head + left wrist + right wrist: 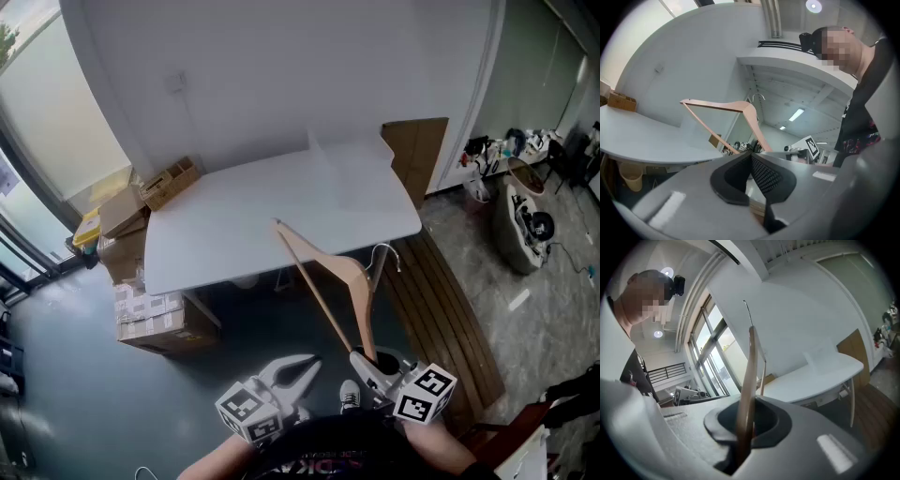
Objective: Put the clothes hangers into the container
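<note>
Across the white rectangular table (pixel 234 234) sits the clear plastic container (pixel 361 173), and the pale wooden clothes hanger (pixel 328 272), held at the near edge and pinched by one arm-end in the right gripper (pixel 367 356) while the left gripper (pixel 305 367) is closed and empty, could pivot and snag the container's wall.

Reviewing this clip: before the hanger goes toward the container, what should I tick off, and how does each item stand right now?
1. Right gripper holds the wooden hanger: ok, jaws closed on one end of it.
2. Left gripper free to help: ok, jaws together, nothing between them.
3. Hanger clear of the table: ok, the left gripper view shows it held above the top.
4. Container in place: ok, a clear one stands on the far right part of the table.
5. Container's opening free: cannot tell, its walls barely show.
</note>
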Demonstrator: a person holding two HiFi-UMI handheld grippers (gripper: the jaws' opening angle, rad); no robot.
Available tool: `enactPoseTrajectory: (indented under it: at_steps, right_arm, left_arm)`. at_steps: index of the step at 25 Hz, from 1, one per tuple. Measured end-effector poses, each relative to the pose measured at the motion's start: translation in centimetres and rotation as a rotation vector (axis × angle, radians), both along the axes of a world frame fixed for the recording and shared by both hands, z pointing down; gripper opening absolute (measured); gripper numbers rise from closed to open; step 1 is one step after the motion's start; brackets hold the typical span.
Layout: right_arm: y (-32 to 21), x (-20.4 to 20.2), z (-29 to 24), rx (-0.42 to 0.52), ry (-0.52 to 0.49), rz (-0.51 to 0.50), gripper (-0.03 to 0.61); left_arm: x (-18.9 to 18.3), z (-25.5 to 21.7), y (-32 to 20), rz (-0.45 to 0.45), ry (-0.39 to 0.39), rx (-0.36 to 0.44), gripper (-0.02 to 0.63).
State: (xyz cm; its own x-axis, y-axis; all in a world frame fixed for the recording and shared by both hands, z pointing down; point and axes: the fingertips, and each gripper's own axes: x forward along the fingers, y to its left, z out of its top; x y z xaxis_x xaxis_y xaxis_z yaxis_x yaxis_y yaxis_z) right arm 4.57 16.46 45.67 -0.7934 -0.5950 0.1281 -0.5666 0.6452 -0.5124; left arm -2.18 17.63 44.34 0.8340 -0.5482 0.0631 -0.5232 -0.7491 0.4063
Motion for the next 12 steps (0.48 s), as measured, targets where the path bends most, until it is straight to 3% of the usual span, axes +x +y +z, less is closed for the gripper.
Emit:
enactPoseTrajectory:
  at_steps: [12]
  right_arm:
    - [0.71, 0.5, -0.02, 0.001, -0.001, 0.006, 0.017]
  left_arm:
    - [0.56, -0.15, 0.66, 0.014, 0.0, 0.006, 0.005]
